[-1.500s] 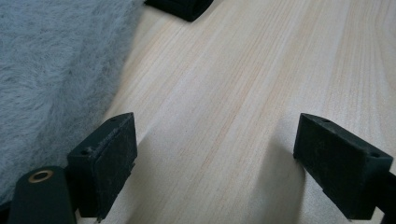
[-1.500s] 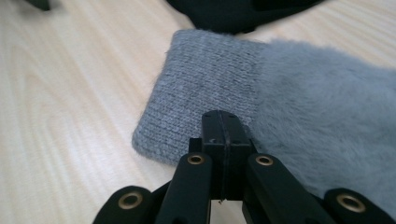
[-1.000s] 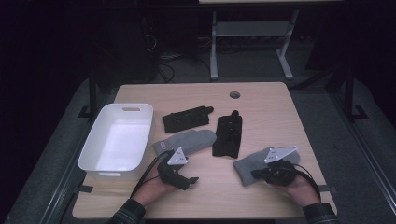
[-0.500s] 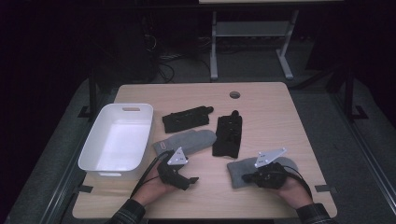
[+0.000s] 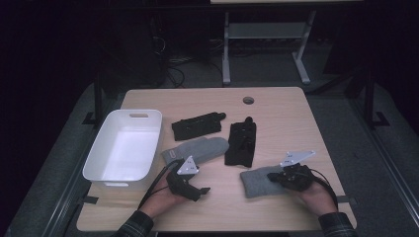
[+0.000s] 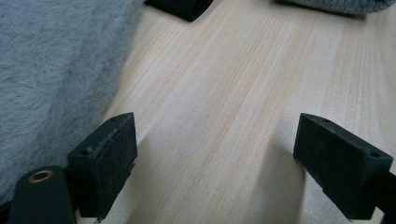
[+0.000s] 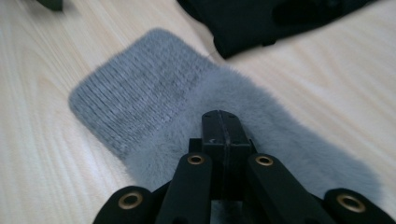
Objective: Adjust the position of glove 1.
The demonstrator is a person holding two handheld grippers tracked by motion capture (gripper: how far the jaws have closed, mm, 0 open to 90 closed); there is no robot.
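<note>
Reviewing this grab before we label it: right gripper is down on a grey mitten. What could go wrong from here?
1. The right gripper is shut on top of the grey mitten; it may pinch only fluff, which could slip out on lifting.
2. The black glove lies just beside that mitten, so a drag could snag it.
3. The left gripper is open beside the other mitten and could nudge it.

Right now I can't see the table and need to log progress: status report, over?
Left gripper open, empty, beside one grey mitten. Right gripper shut, jaws pressed together on the other grey mitten. White bin empty. Two black gloves nearby, not blocking.
</note>
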